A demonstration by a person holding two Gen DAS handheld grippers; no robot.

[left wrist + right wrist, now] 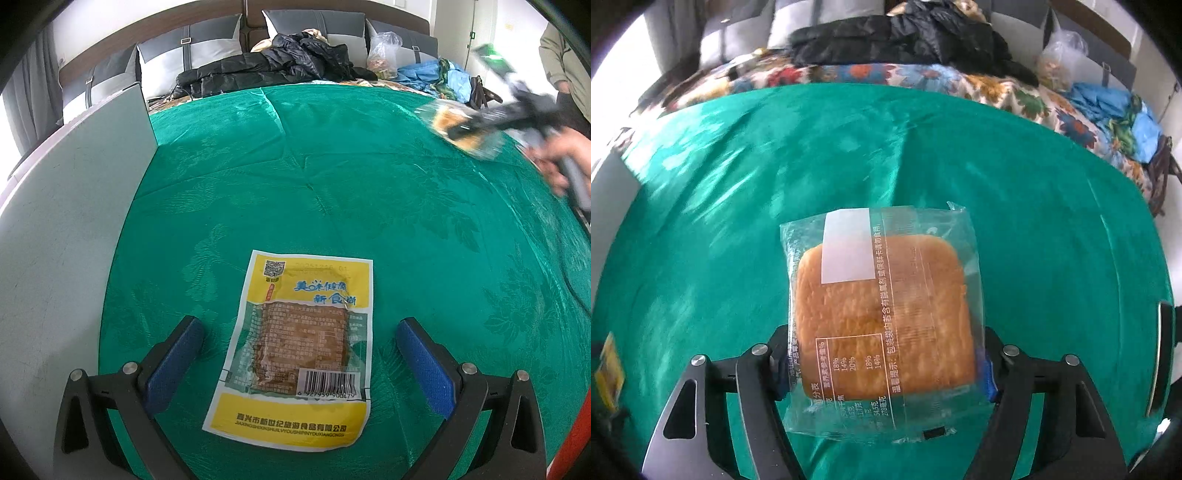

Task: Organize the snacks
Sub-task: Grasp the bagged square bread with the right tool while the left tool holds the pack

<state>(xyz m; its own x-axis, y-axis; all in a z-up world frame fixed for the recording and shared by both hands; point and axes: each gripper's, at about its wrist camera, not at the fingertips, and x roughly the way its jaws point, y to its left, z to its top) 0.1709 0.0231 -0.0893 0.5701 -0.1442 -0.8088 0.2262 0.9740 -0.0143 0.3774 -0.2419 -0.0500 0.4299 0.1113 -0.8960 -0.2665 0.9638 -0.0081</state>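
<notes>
**Bread packet in the right gripper, tofu packet waiting under the left**

The square golden bread slice in its clear plastic wrapper [882, 317] sits between the blue-padded fingers of the right gripper [886, 373], above the shiny green tablecloth [1034, 221]. The pads press on both side edges of the packet, so the jaws stand fairly wide yet closed onto it; the grip looks taken near the packet's lower end, with most of the bread sticking out forward. From the left wrist view the same packet is a blur at the far right, carried by the person's hand [561, 162].

To my eye the step is carrying this bread across to wherever the snacks are being gathered. Doing it well probably means keeping the squeeze light, since soft bread crushes easily, and keeping the packet level so the slippery film does not slide out from between the pads. Setting it down flat before letting go would be the safe way.

The flat yellow-and-white vacuum packet of brown dried tofu [295, 347] lies printed side up on the cloth, near the cloth's left edge. The left gripper [299, 354] hangs over it with jaws wide apart, one finger either side, touching nothing that I can see.

Beyond the table lies a black padded jacket [280, 62] on a bed.
</notes>
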